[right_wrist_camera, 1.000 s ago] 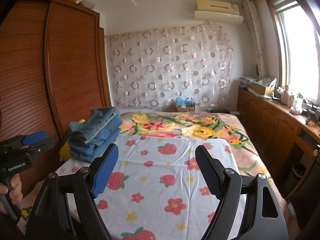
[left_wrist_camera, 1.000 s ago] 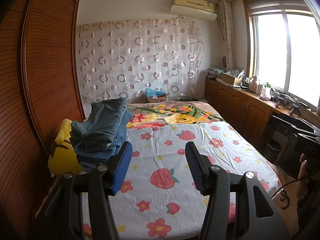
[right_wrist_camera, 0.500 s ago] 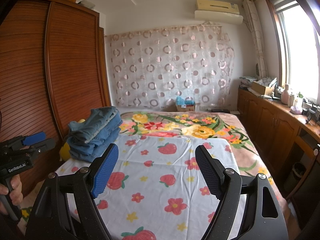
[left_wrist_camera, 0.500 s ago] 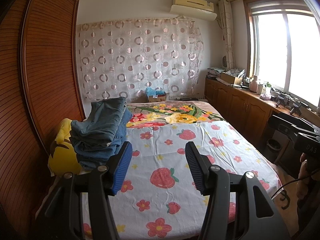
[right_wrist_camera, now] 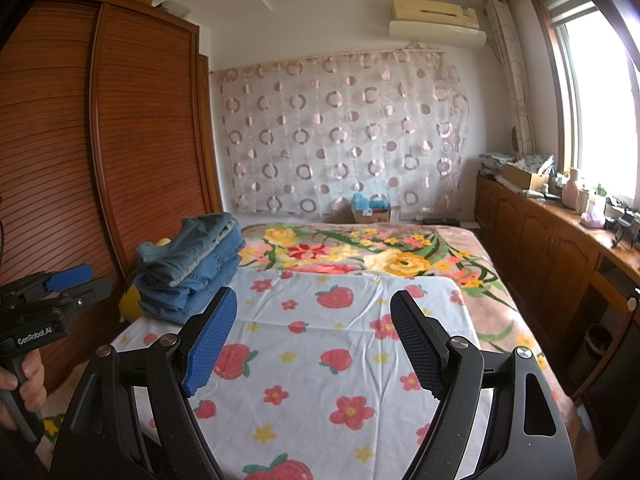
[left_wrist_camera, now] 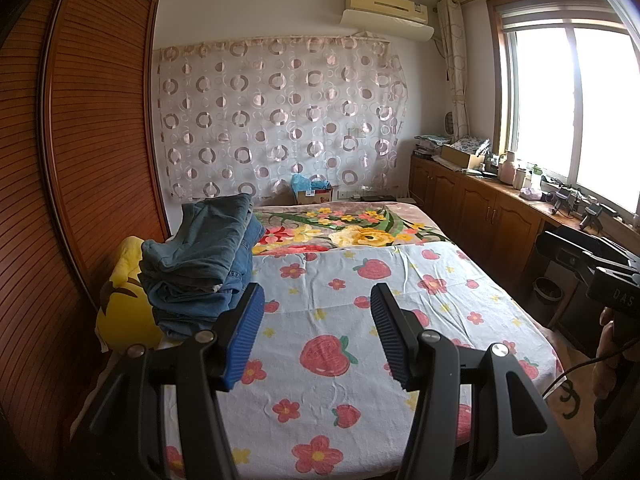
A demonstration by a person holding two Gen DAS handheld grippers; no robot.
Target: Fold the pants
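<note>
A stack of blue denim pants (left_wrist_camera: 204, 264) (right_wrist_camera: 192, 266) rests on the left side of the bed, partly on a yellow cushion (left_wrist_camera: 124, 312). My left gripper (left_wrist_camera: 316, 320) hangs open over the near part of the strawberry-print sheet (left_wrist_camera: 360, 340), just right of the stack, with nothing between its blue pads. Further right, my right gripper (right_wrist_camera: 312, 332) is open too, empty, above the same sheet (right_wrist_camera: 320, 360). Each gripper shows at the edge of the other's view, held in a hand: the left gripper (right_wrist_camera: 68, 280) and the right gripper (left_wrist_camera: 592, 260).
A tall wooden wardrobe (left_wrist_camera: 80, 160) runs close along the bed's left side. Low wooden cabinets (left_wrist_camera: 480, 216) with clutter on top line the right wall under a window. A flowered blanket (left_wrist_camera: 360, 232) covers the far half of the bed, with a cardboard box (left_wrist_camera: 312, 196) behind it.
</note>
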